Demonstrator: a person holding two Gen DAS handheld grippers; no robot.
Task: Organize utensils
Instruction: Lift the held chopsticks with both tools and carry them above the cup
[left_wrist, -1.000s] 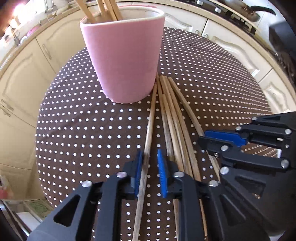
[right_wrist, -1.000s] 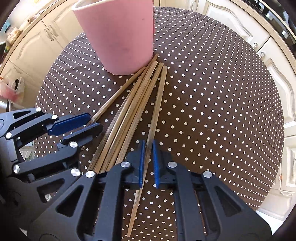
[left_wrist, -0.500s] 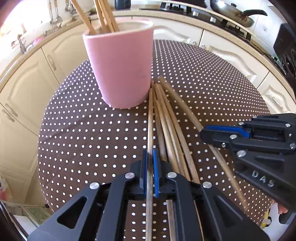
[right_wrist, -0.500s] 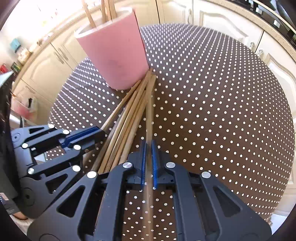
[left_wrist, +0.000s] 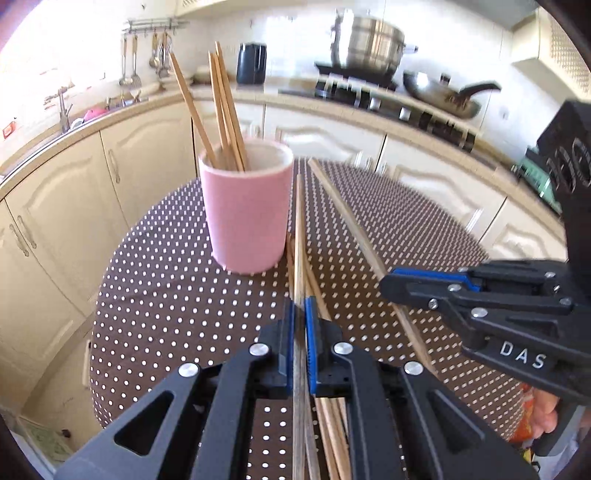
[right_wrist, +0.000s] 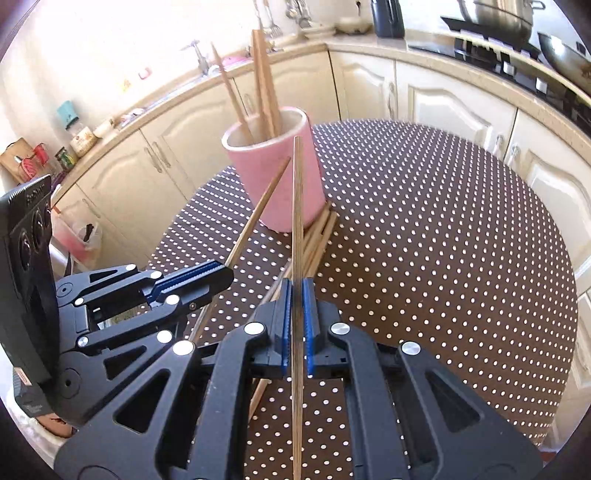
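Observation:
A pink cup (left_wrist: 245, 210) (right_wrist: 273, 177) stands on the brown dotted table (left_wrist: 166, 295) with three wooden chopsticks upright in it. My left gripper (left_wrist: 300, 310) (right_wrist: 227, 273) is shut on one chopstick (left_wrist: 299, 229), which is lifted off the cloth with its tip beside the cup's rim. To its right, my right gripper (right_wrist: 297, 291) (left_wrist: 388, 286) is shut on another chopstick (right_wrist: 296, 206), also raised and pointing at the cup. Several loose chopsticks (right_wrist: 317, 240) (left_wrist: 328, 417) lie on the cloth, their far ends against the cup's foot.
The round table's edge (right_wrist: 554, 332) drops off on all sides. Cream kitchen cabinets (left_wrist: 55, 221) curve behind it, with a sink at left and a stove with a steel pot (left_wrist: 365, 44) and a pan at the back right. A person's hand (left_wrist: 546, 417) holds the right gripper.
The left jaws have closed onto their chopstick. Both grippers have risen and tilted up, lifting their chopsticks off the table toward the cup. The rest of the pile stays on the cloth.

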